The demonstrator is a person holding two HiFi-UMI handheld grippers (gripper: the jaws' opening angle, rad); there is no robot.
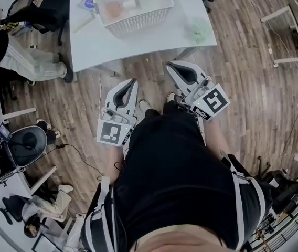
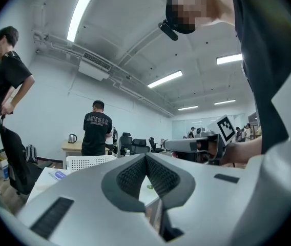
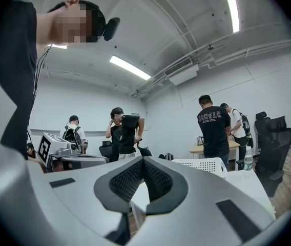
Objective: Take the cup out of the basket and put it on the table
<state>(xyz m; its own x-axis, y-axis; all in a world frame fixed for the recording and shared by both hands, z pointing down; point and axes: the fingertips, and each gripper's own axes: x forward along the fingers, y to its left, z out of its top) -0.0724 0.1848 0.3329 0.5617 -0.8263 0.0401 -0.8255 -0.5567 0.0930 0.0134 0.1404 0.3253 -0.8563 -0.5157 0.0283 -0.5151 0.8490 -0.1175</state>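
1. Cup (image 1: pixel 124 6): it seems to lie on its side in the white basket (image 1: pixel 138 24), long axis roughly left to right, on the far part of the bench (image 1: pixel 86 46).
2. Left claw (image 1: pixel 132 81): jaws pressed together with nothing between them, held well short of the bench edge.
3. Right claw (image 1: pixel 169 65): closed and empty too, a little further forward.
4. The basket lies straight ahead of the left claw, and ahead and to the left of the right one; neither is clearly nearer. Either claw would have to open and reach forward over the rim.
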